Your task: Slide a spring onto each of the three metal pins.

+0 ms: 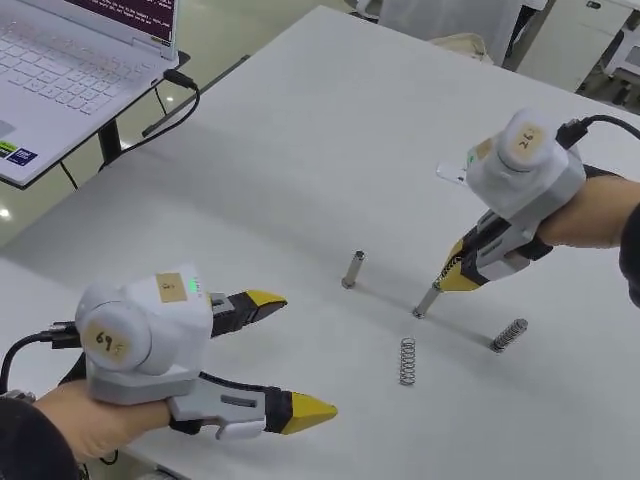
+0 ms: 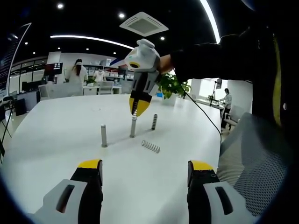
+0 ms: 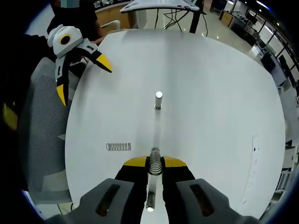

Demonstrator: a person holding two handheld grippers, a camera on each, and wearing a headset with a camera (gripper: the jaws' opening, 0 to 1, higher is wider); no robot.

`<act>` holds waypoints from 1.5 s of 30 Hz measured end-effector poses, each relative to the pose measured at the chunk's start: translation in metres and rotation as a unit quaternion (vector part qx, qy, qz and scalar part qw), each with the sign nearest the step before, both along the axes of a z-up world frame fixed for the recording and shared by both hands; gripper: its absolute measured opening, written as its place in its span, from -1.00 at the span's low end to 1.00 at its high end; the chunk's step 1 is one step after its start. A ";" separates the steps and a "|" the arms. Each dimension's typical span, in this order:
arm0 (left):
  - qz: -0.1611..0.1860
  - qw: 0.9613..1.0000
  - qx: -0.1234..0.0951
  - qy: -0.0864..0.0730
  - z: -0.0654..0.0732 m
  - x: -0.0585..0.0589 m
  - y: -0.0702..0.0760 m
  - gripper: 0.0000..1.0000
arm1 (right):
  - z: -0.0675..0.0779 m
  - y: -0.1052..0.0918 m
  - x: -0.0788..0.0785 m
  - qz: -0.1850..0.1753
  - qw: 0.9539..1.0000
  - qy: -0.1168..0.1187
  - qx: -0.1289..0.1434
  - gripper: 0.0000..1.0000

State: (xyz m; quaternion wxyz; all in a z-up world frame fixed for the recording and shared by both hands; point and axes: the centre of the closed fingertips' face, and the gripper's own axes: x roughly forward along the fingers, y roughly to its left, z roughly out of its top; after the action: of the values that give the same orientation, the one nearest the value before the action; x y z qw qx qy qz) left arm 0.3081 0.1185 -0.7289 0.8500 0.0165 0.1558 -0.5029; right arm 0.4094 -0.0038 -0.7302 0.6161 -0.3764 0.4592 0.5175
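Table (image 1: 300, 150), white and matte, runs across the head view; laptop (image 1: 70, 70) at upper left of frame, beyond the table's edge

Left gripper (image 1: 310, 353) at lower left of the head view, jaws spread wide, nothing between them, hovering clear of the parts. Not in use at this step, by the look of it

Right gripper (image 1: 452, 278) at right of centre in the head view, angled down toward the table. Jaws clenched on a held spring (image 3: 155, 164), pinched between the yellow tips; in the left gripper view the coil hangs just above the top of the centre pin (image 1: 426, 302). Cannot tell whether the coil has caught the pin's tip or sits just over it

Pins, three, all standing:
- centre pin: right of centre in the head view, directly under the right gripper's tips
- bare pin (image 1: 352, 270): just left of it, nothing on it
- third pin (image 1: 508, 335): lower right of the head view, coils wrapped along its length. Reads as a spring seated on it, though at this size I judge rather than see that

Loose spring (image 1: 407, 360) lies flat on the table, below centre in the head view, near the centre pin but apart from it

Progress, as judged: one pin of three done; second spring at the point of going on; third spring untouched, presumably for the bare pin. Roughly a third complete, second step in hand. Next move needs the coil lined up square over the pin before release
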 end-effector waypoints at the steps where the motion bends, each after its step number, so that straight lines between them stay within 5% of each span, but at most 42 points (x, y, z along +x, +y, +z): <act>1: 0.000 1.000 0.000 0.000 0.000 0.000 0.000 0.41 | 0.000 0.000 0.000 0.000 1.000 0.000 0.000 -0.84; 45: 0.003 1.000 0.000 0.002 0.000 0.001 0.004 0.39 | -0.038 0.004 -0.002 0.001 1.000 0.004 -0.019 -0.83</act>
State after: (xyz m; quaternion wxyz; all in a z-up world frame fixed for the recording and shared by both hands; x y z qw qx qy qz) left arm 0.3093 0.1224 -0.7287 0.8511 0.0156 0.1573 -0.5007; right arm 0.4075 -0.0002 -0.7681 0.6066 -0.3859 0.4711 0.5110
